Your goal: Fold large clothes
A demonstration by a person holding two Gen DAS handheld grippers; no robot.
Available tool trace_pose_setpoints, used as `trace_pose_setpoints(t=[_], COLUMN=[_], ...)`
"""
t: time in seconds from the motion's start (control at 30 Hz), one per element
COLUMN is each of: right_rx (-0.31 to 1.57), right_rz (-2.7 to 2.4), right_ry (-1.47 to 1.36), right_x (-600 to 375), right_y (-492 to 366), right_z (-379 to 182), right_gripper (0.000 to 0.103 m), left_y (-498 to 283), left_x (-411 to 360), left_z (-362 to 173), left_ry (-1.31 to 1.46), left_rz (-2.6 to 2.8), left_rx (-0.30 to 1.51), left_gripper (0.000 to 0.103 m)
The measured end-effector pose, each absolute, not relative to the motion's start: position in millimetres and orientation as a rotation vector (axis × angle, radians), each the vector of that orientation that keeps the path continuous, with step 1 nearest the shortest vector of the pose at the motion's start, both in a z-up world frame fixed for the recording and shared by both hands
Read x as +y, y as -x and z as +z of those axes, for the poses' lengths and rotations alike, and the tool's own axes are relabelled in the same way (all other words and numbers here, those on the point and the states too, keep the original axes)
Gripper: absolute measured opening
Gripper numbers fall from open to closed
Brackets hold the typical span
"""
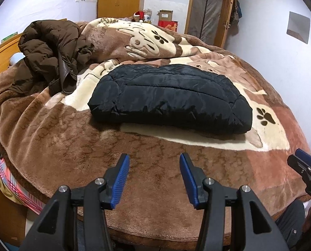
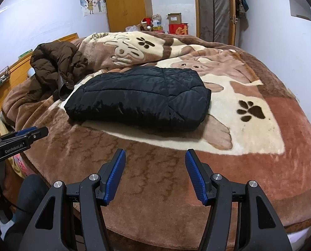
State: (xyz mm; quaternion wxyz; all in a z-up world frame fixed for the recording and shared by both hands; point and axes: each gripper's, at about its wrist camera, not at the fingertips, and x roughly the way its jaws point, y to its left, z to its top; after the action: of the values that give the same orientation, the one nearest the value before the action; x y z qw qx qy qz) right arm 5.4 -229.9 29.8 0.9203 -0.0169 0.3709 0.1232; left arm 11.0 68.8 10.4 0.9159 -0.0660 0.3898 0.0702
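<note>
With the black coat [image 1: 170, 98] folded at 12 o'clock on the blanket [image 1: 72, 142], both left gripper [image 1: 153, 179] and right gripper [image 2: 155, 175] hang wide and empty, so the rumpled brown coat [image 1: 51, 52] at 10 o'clock likely comes next.

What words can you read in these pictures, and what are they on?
"GenRobot.AI": on the side of the left gripper.
"DA...": cut-off letters on the right gripper, the rest out of frame.
Big gold character on the red box: too blurred to read.
Writing on the blanket near its far edge, on the poster and on the cardboard box label: too small or blurred.
</note>
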Motion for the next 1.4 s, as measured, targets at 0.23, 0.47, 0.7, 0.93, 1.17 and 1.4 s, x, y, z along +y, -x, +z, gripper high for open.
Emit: trace_pose_setpoints(t=[0.23, 0.47, 0.7, 0.93, 1.17, 1.4], right_rx=[0.77, 0.781, 0.783, 0.786, 0.784, 0.787], right_rz=[0.255, 0.253, 0.254, 0.253, 0.254, 0.254], right_ry=[0.036, 0.031, 0.033, 0.032, 0.034, 0.031], right_x=[-229.2, -230.3, -228.5, -229.1, -229.2, -229.0], right_y=[-7.8, -8.4, -7.7, -8.3, -7.9, -7.7], right_z=[28.1, 26.5, 26.4, 25.6, 25.0, 24.9], right_gripper=[0.06, 0.06, 0.06, 0.06, 0.06, 0.06], left_y=[-14.1, -15.1, -13.4, -11.1, -7.6, -6.9], left_x=[69.1, 74.1, 73.9, 75.6, 69.6, 69.4], left_z=[6.6, 2.4, 1.3, 2.9, 7.8, 8.6], left_ry=[0.136, 0.153, 0.158, 0.172, 0.137, 0.143], left_rz=[0.167, 0.161, 0.159, 0.156, 0.174, 0.171], left_rx=[0.826, 0.842, 0.841, 0.83, 0.813, 0.813], left_gripper=[0.052, 0.052, 0.052, 0.052, 0.052, 0.052])
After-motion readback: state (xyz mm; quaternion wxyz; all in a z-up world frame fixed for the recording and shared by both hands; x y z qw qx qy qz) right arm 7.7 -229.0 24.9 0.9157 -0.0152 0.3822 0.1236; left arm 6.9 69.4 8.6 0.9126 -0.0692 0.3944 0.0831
